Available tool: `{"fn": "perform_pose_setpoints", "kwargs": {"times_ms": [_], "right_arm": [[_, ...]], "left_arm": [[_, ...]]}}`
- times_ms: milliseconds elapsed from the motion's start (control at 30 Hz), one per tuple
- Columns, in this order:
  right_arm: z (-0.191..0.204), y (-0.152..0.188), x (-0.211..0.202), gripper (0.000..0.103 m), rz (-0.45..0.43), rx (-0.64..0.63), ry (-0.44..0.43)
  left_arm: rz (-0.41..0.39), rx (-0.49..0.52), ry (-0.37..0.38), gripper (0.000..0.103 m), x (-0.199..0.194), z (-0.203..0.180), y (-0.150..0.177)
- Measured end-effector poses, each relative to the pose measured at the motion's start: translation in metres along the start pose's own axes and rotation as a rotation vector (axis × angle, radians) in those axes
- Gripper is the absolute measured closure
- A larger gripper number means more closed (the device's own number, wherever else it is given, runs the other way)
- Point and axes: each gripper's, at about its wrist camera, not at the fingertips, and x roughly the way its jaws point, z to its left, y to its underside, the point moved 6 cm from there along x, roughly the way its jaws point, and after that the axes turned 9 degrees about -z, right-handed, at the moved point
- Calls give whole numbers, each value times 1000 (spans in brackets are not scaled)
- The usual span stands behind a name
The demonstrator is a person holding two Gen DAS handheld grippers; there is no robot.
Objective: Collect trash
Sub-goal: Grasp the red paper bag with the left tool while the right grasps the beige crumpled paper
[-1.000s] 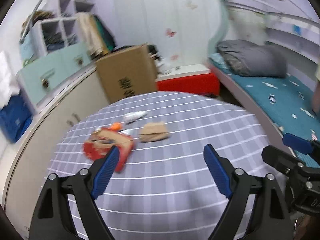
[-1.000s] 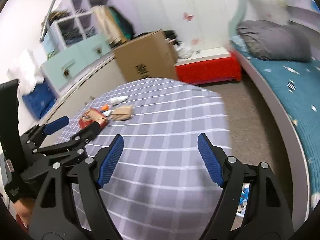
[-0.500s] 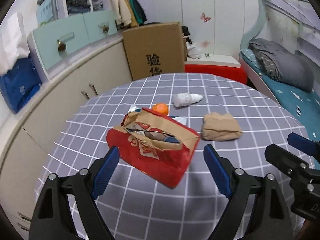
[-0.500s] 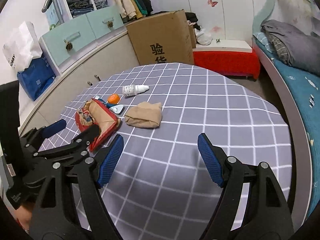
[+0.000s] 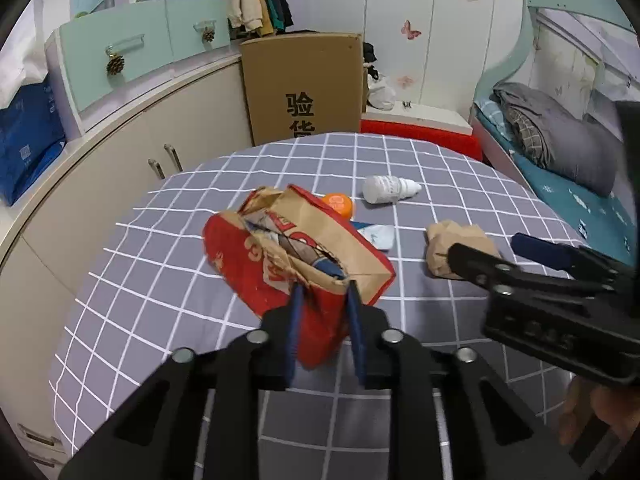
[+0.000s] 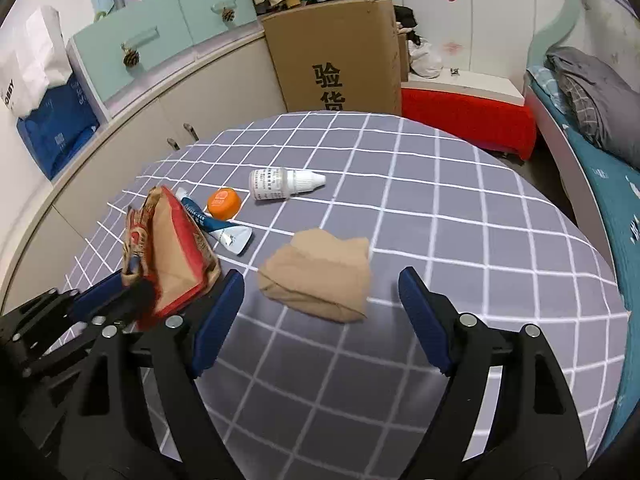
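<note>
A torn red and brown paper bag point(image 5: 280, 264) point(image 6: 172, 256) lies open on the grey checked table point(image 6: 440, 220). My left gripper point(image 5: 324, 300) point(image 6: 132, 292) is closing on the bag's near edge, which is pinched between its blue pads. Beside the bag lie an orange cap point(image 6: 224, 202), a blue-white tube point(image 6: 220, 228), a white dropper bottle point(image 6: 280, 182) and a crumpled brown paper wad point(image 6: 320, 276) point(image 5: 448, 240). My right gripper point(image 6: 320, 274) point(image 5: 504, 252) hovers just before the wad. Its jaws are opening slightly and wide apart, holding nothing.
A tall cardboard box point(image 5: 304, 88) stands behind the table, with a red bench point(image 6: 468, 120) to its right. Beige cabinets point(image 5: 120, 168) run along the left. A bed with a grey blanket point(image 5: 560, 140) lies to the right. A person's hand point(image 5: 600, 412) shows at lower right.
Both grippers moved in toward the trash on the table. The left jaws went from wide apart to pinching the bag's near edge. The right gripper now hangs over the brown wad.
</note>
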Motion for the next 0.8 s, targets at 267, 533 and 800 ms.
{"fn": "perform_pose_setpoints", "kwargs": {"times_ms": [267,533,800], "right_arm": [[10,5,12,64,29,-59,-13],[17,5,-43,74,-84,-19,-124],[8,9,-109,74,-170,51,-183]], "left_arm": [[-68,-127,-46,88,-11,35,-8],[-175,-175,-51,88,-53,47,-19],[-232,-134,52,88,-106,5,-26]]}}
